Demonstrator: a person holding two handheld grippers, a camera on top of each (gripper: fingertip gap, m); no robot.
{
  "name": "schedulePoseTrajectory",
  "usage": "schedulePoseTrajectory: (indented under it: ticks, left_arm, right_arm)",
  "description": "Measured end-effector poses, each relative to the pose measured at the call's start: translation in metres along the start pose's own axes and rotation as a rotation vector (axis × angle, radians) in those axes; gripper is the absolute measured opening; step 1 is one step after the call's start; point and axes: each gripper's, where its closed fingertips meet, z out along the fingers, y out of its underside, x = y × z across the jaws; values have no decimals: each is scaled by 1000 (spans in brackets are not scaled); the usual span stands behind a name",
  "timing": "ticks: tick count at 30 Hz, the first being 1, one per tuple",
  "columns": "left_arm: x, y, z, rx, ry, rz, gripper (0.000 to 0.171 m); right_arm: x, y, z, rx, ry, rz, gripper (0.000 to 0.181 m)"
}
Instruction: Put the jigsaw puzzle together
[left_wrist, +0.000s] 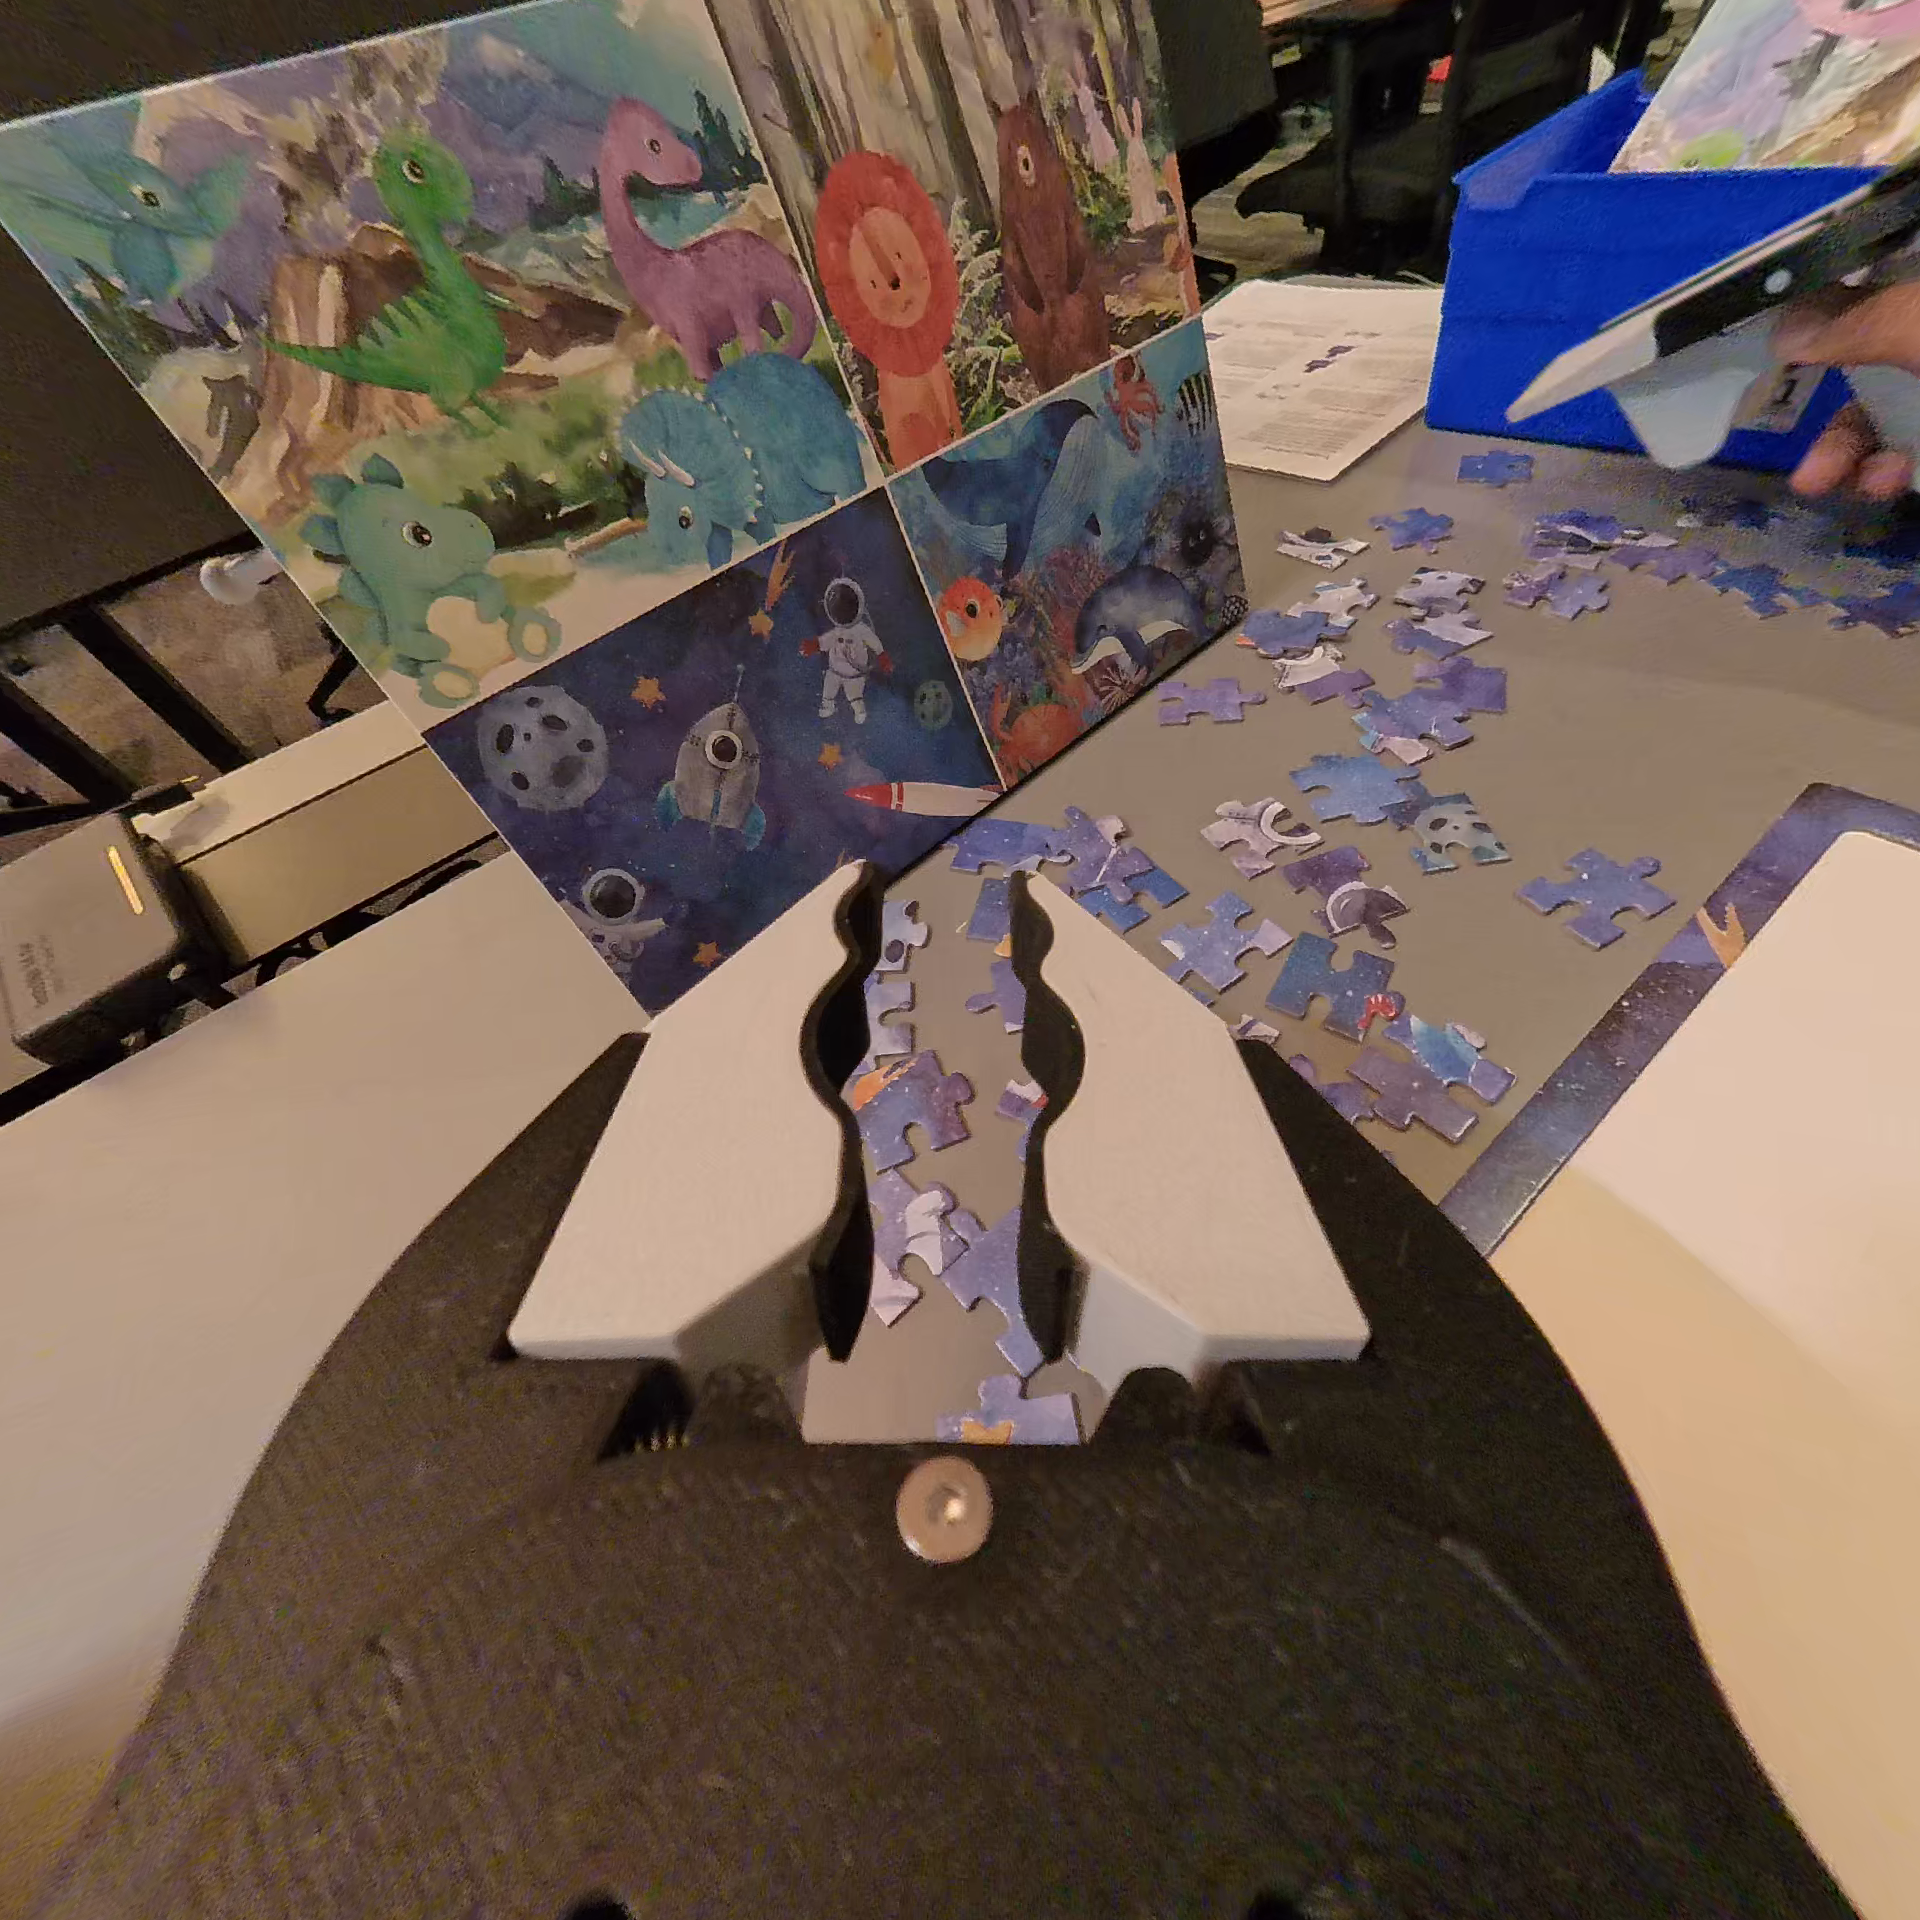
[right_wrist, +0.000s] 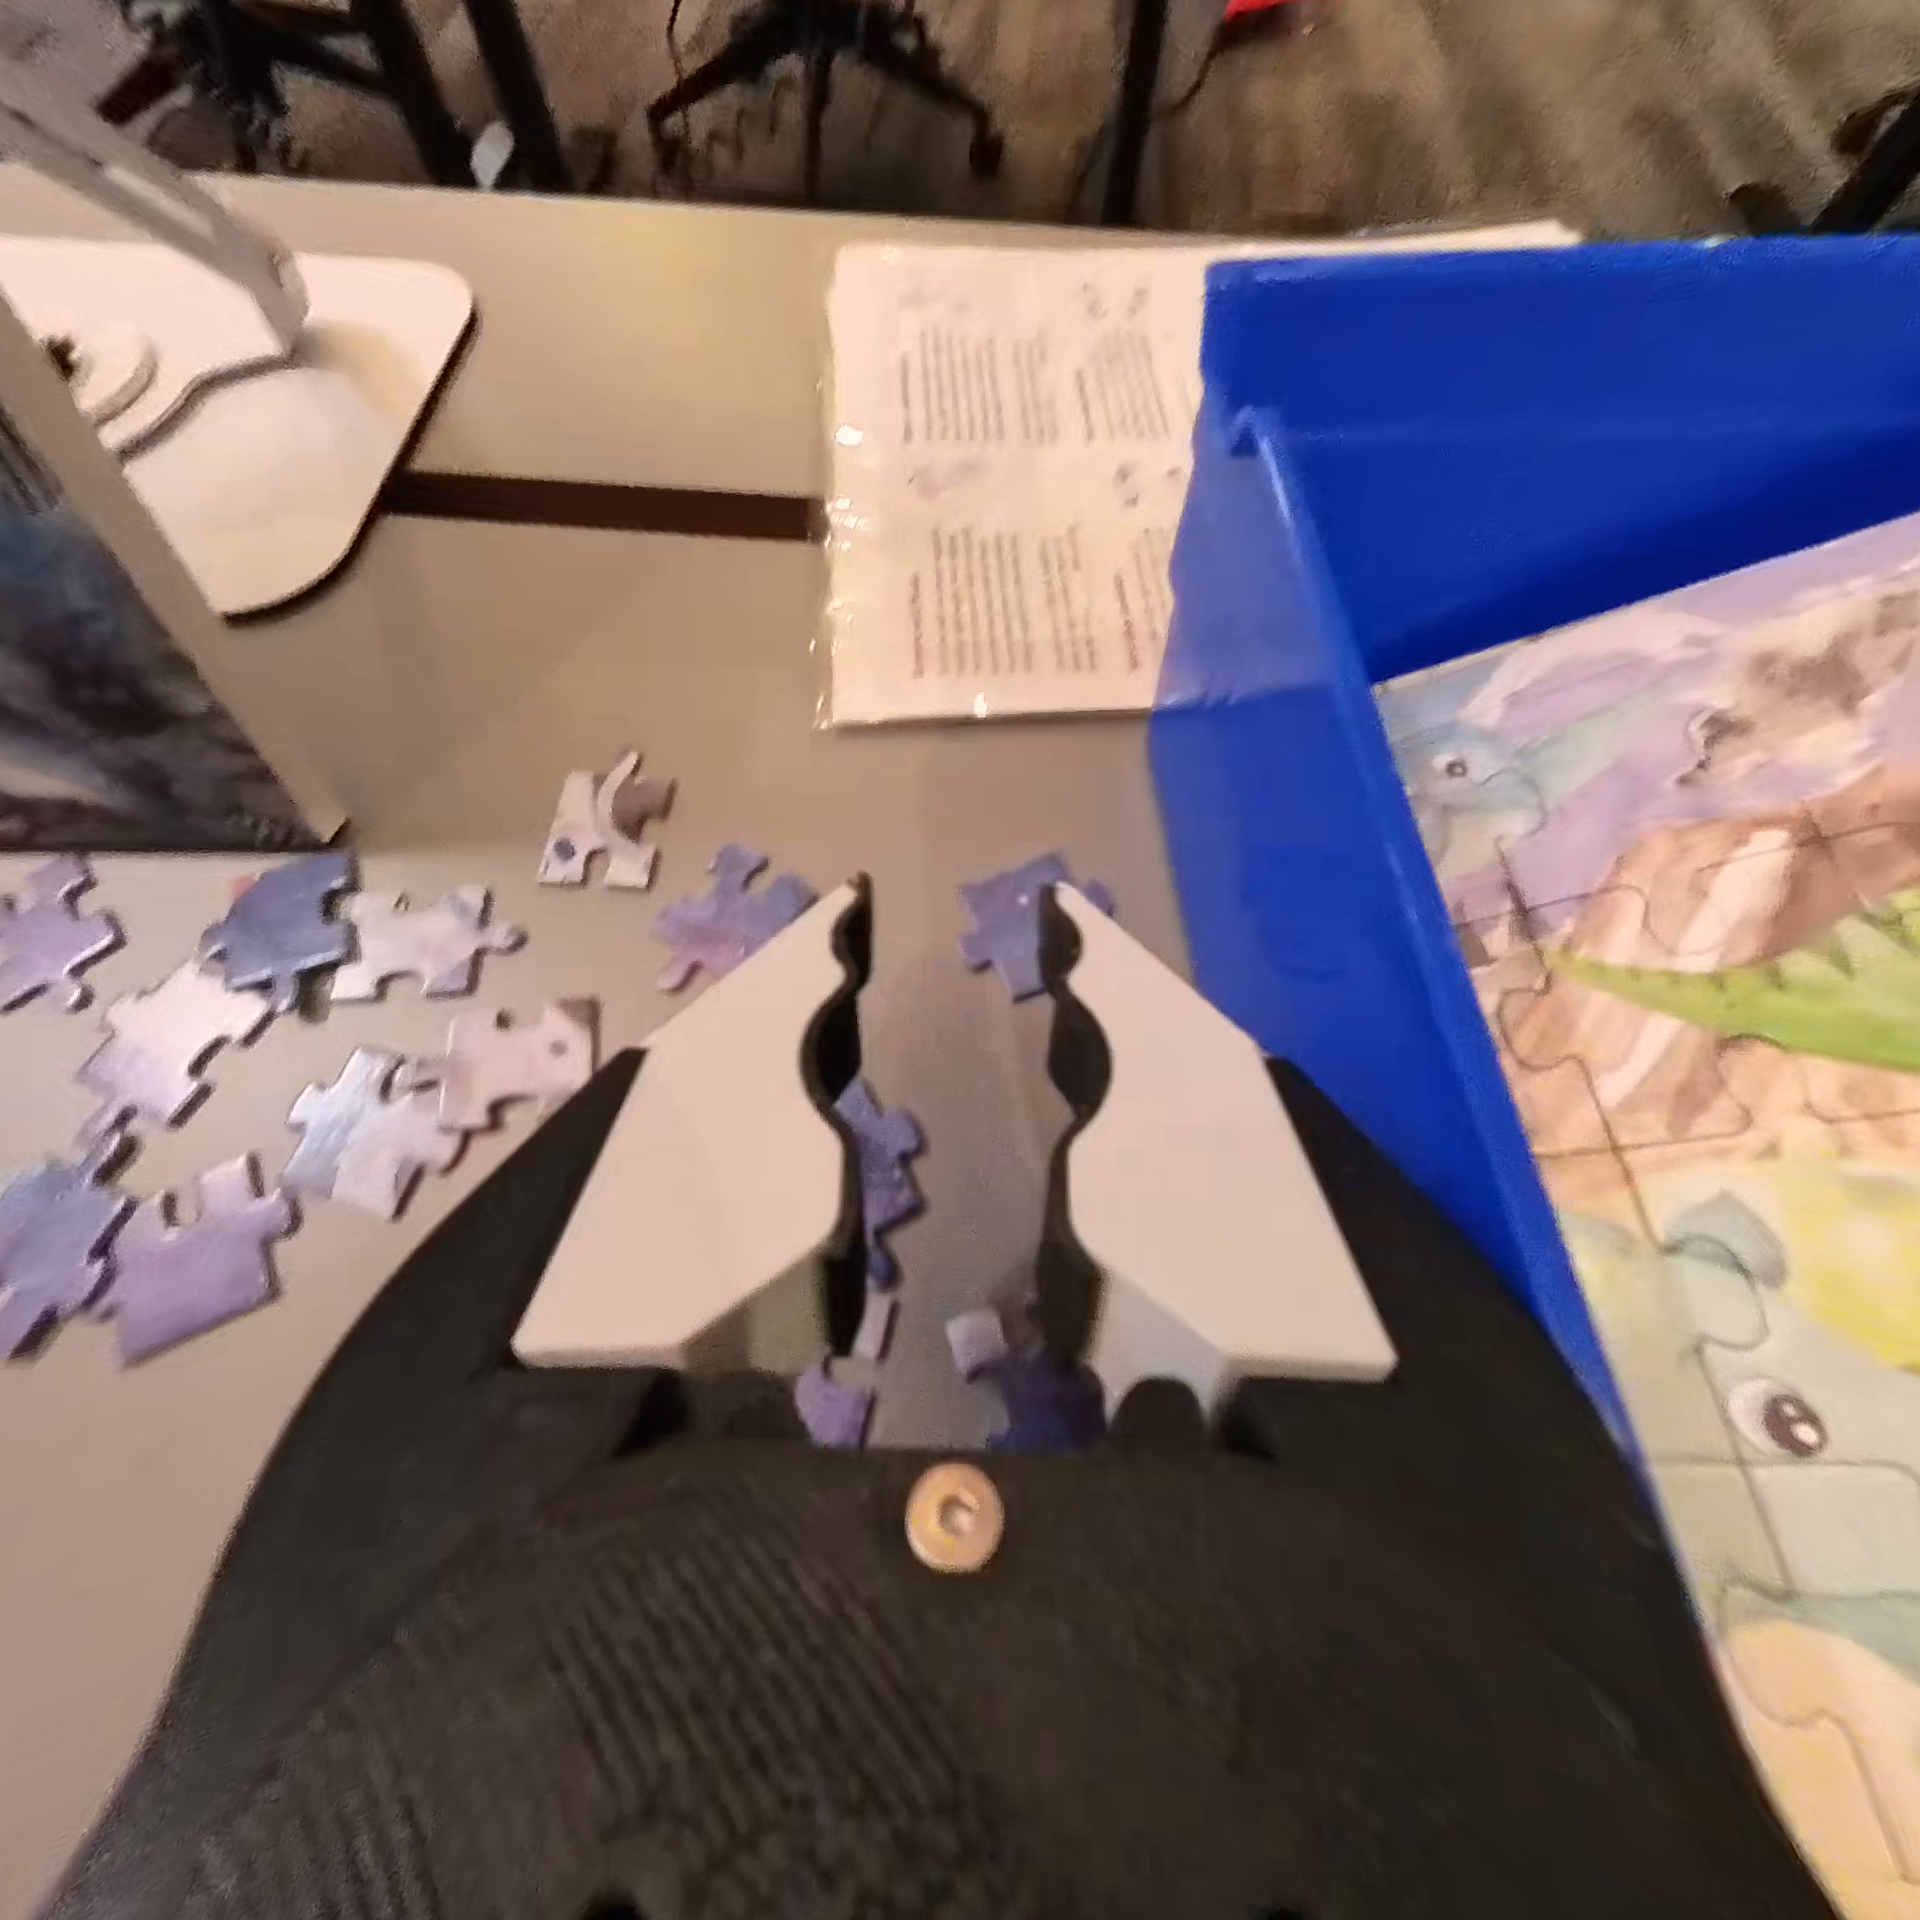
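Several loose blue and purple jigsaw pieces (left_wrist: 1330, 982) lie scattered on the grey table (left_wrist: 1621, 727). A puzzle tray (left_wrist: 1662, 987) with a dark blue starry border and a white inside lies at the right. My left gripper (left_wrist: 943, 881) is open and empty, hovering over pieces near the foot of the picture board (left_wrist: 644, 416). My right gripper (right_wrist: 958, 891) is open and empty above more pieces (right_wrist: 197, 1257), with one blue piece (right_wrist: 997, 925) by its right fingertip. It also shows in the left wrist view (left_wrist: 1714, 343), held by a hand near the blue bin.
The upright picture board stands on a white base (right_wrist: 312, 416). A blue bin (right_wrist: 1309, 831) at the right holds a dinosaur puzzle board (right_wrist: 1714, 1143). A printed sheet in a clear sleeve (right_wrist: 1018, 488) lies behind the pieces. Past the table's far edge are chair legs. Spacing between my two grippers at the tips: around 40 centimetres. To reach the blue piece (right_wrist: 997, 925) in a straight line is about 4 centimetres for my right fingers, about 40 centimetres for my left.
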Motion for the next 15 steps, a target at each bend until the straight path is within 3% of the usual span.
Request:
schedulePoseTrajectory:
  ticks: [1, 3, 4, 5, 10, 12, 15]
  left_arm:
    - [0, 1, 0, -2, 0, 1, 23]
    - [1, 3, 2, -10, 1, 5, 23]
    - [1, 4, 2, -14, 0, 8, 23]
    - [1, 4, 2, -17, -1, 10, 23]
    - [0, 1, 0, -3, -1, 3, 23]
    - [0, 0, 0, 1, 0, 1, 23]
    - [1, -1, 0, 0, 1, 6, 23]
  right_arm:
    - [0, -2, 6, 5, 12, -1, 39]
    - [3, 4, 23, -36, 56, -10, 78]
    - [3, 11, 31, -78, 67, -23, 81]
    - [6, 18, 36, -135, 86, -25, 81]
    - [1, 20, 36, -132, 13, 112, 61]
    - [-11, 24, 28, -145, -68, 77, 67]
    - [-42, 35, 5, -200, -268, 71, 45]
